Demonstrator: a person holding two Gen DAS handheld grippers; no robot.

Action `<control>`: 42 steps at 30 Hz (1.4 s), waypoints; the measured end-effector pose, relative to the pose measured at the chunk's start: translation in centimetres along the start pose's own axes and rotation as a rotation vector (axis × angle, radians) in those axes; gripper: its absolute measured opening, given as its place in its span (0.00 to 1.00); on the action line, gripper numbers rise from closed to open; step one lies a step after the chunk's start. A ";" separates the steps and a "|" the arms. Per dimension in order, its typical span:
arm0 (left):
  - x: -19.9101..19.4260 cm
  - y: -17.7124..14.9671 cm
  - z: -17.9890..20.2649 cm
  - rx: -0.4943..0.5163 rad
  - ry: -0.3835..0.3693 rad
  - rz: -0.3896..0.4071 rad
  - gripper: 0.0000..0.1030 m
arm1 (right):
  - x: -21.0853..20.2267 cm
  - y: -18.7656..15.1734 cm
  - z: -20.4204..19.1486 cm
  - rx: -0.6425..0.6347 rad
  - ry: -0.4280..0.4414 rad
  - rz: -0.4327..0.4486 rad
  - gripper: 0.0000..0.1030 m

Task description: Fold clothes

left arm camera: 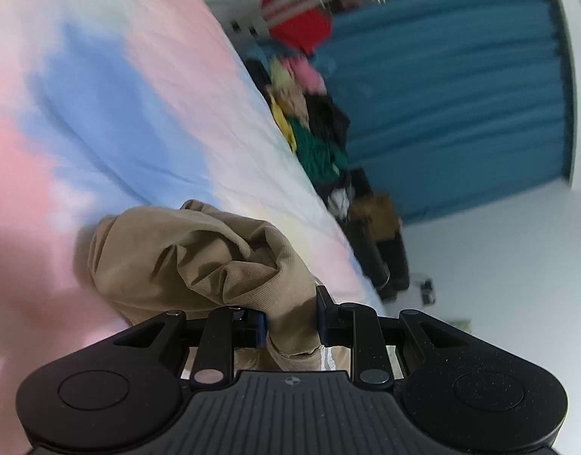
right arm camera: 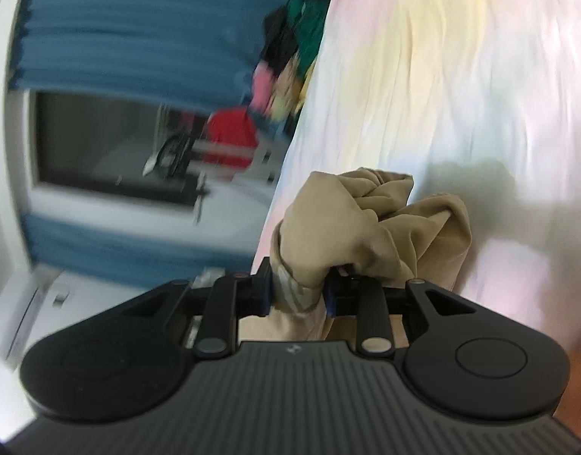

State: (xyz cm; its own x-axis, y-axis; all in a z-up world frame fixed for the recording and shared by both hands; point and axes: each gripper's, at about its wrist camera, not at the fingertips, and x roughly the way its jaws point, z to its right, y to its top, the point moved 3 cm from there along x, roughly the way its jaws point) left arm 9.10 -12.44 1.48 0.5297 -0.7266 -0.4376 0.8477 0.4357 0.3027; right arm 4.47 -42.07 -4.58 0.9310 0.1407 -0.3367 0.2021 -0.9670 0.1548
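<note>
A tan ribbed garment (left arm camera: 199,254) hangs bunched above a pastel tie-dye bedsheet (left arm camera: 119,87). My left gripper (left arm camera: 292,322) is shut on a fold of it, cloth squeezed between the blue-padded jaws. In the right wrist view the same tan garment (right arm camera: 366,227) is bunched in front of my right gripper (right arm camera: 298,294), which is shut on another fold. The sheet (right arm camera: 442,76) lies behind it. Both views are tilted and blurred by motion.
A pile of mixed clothes (left arm camera: 317,129) in green, black, yellow and pink lies at the bed's far edge, also in the right wrist view (right arm camera: 290,49). A blue curtain (left arm camera: 461,94) and a red striped item (left arm camera: 298,19) stand beyond. A window (right arm camera: 112,140) shows at left.
</note>
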 end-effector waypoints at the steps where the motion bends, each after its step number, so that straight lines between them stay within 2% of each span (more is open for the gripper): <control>1: 2.3 0.3 0.9 0.015 0.001 -0.015 0.25 | 1.0 1.9 -0.2 -0.012 -0.014 0.029 0.28; 7: 16.7 3.1 6.5 0.086 0.016 -0.122 0.25 | 6.6 13.0 -2.1 -0.103 -0.117 0.171 0.28; 9: 20.3 4.3 8.9 0.124 -0.011 -0.130 0.25 | 8.0 15.9 -2.9 -0.130 -0.130 0.220 0.28; 11: 23.2 5.5 11.4 0.170 -0.046 -0.126 0.25 | 8.6 18.3 -3.7 -0.153 -0.121 0.276 0.28; 16: 25.5 4.1 10.3 0.319 -0.040 -0.122 0.25 | 9.5 21.0 -3.7 -0.230 -0.062 0.381 0.28; 19: 26.8 3.1 9.4 0.409 -0.034 -0.120 0.26 | 10.2 20.5 -1.3 -0.258 -0.086 0.389 0.28; 22: 28.1 2.2 8.6 0.499 -0.028 -0.117 0.26 | 11.0 19.2 2.5 -0.227 -0.151 0.334 0.28; 26: 27.6 0.5 2.9 0.550 0.047 -0.173 0.26 | 11.4 15.7 7.7 -0.174 -0.211 0.253 0.28; 28: 27.2 -0.5 0.3 0.594 0.085 -0.194 0.29 | 11.0 13.9 9.7 -0.174 -0.233 0.223 0.28; 32: 25.6 -1.9 -3.7 0.711 0.128 -0.183 0.45 | 10.5 11.5 13.2 -0.109 -0.278 0.167 0.28; 36: 23.5 -2.2 -2.1 0.750 0.137 -0.158 0.49 | 9.3 10.3 13.8 -0.049 -0.278 0.134 0.29; 39: 21.9 -2.3 -0.7 0.777 0.142 -0.140 0.55 | 7.5 9.7 12.5 -0.013 -0.349 0.102 0.31; 42: 20.3 -2.5 0.7 0.804 0.148 -0.121 0.64 | 5.6 9.1 10.1 -0.063 -0.421 0.091 0.31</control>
State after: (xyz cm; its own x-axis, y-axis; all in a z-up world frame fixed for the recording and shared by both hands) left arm 17.73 -28.68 -7.53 0.4818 -0.6421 -0.5964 0.6496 -0.1950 0.7348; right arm 8.47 -52.19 -14.44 0.7435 -0.0557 -0.6664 0.1555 -0.9548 0.2533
